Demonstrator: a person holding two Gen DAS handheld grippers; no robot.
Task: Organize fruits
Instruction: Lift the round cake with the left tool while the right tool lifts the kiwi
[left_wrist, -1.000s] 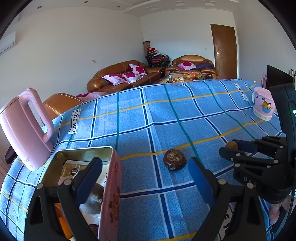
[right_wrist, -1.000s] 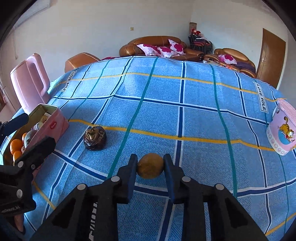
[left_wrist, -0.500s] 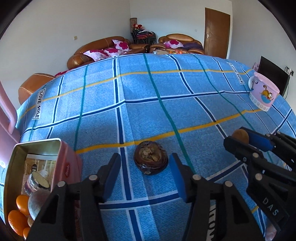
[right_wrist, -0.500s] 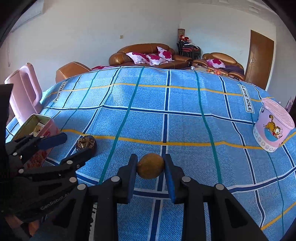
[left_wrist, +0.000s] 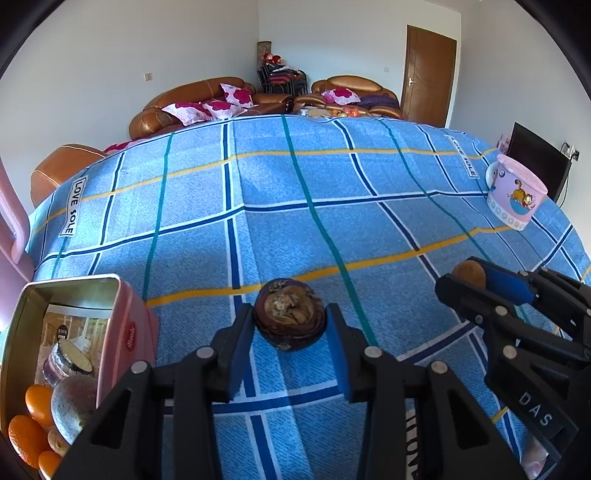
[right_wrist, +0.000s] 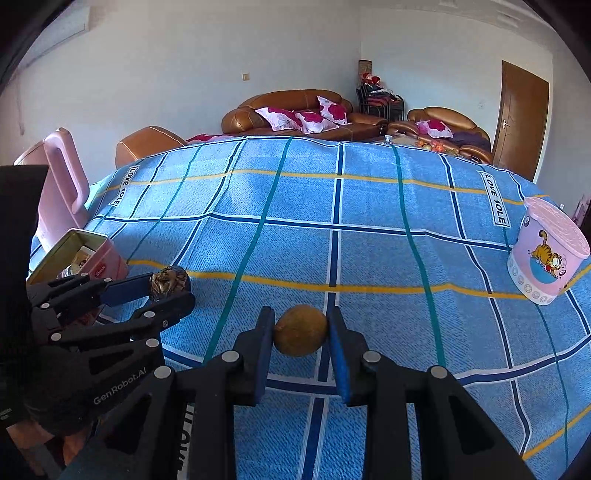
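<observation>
My left gripper is shut on a dark brown wrinkled fruit, which rests on the blue checked cloth; it also shows in the right wrist view. My right gripper is shut on a round tan fruit, seen from the side in the left wrist view. A pink open tin at the left holds oranges, a pale round fruit and a small jar; it shows in the right wrist view too.
A pink cartoon-cat mug stands at the table's right edge, also in the right wrist view. A pink kettle stands at the far left behind the tin. Sofas and a door lie beyond the table.
My left gripper moved right from over the tin to the dark fruit and closed its fingers on it. My right gripper kept holding the tan fruit.
</observation>
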